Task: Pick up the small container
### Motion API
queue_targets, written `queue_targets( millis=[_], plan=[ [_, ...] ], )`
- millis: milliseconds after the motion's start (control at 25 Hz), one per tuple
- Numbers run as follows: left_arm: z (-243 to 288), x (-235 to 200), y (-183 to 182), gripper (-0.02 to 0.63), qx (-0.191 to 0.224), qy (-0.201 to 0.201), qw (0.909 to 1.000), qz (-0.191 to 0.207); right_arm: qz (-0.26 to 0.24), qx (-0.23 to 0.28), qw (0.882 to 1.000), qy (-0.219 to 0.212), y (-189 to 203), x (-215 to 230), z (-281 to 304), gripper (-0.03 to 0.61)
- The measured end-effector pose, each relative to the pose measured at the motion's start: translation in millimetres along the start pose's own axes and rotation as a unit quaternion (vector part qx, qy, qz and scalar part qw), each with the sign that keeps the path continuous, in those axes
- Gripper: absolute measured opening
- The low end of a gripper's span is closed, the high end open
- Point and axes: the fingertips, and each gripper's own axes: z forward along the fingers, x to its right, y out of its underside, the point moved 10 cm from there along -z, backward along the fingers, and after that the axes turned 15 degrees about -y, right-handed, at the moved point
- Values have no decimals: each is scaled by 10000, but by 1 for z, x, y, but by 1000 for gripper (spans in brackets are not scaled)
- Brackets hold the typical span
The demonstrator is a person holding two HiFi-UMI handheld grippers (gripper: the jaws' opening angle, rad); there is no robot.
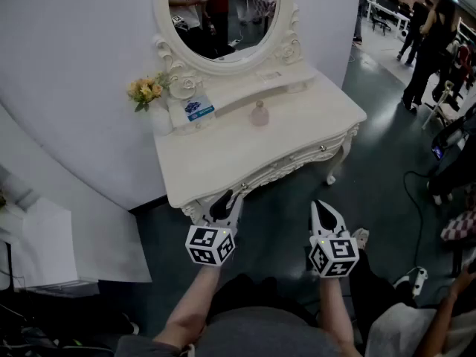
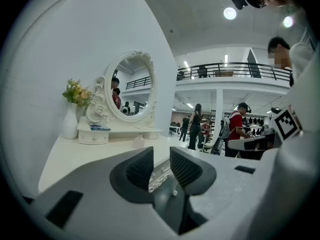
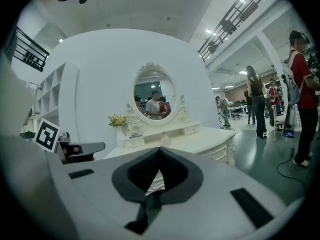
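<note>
The small container (image 1: 259, 114) is a pale pink bottle standing near the middle back of the white dressing table (image 1: 297, 140). It also shows small and far off in the left gripper view (image 2: 138, 142) and in the right gripper view (image 3: 165, 140). My left gripper (image 1: 225, 196) hangs just in front of the table's front edge, shut with nothing between its jaws (image 2: 161, 156). My right gripper (image 1: 321, 205) is beside it to the right over the floor, shut and empty (image 3: 159, 151). Both are well short of the container.
An oval mirror (image 1: 223, 13) stands at the table's back. A white vase of flowers (image 1: 152, 99) and a small drawer box with a blue card (image 1: 195, 111) sit at the back left. People (image 1: 428, 43) stand to the right. A cable (image 1: 416, 199) lies on the floor.
</note>
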Motion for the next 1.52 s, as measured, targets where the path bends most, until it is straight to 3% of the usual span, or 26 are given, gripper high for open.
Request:
queue_targets(
  millis=[520,920,1520],
  plan=[
    [-8,0,8,89,-52,-154,9996,-217,-57,5,9997,-221,-1,-2,-1,5],
    [-4,-3,2,96,-10,-303,9995,-59,55,11,9990,-445,4,-1,0,5],
    [81,-16,-12,181,-6,-238,9996,-129,105,-4,9996,-247,-8,41,40,5]
  ],
)
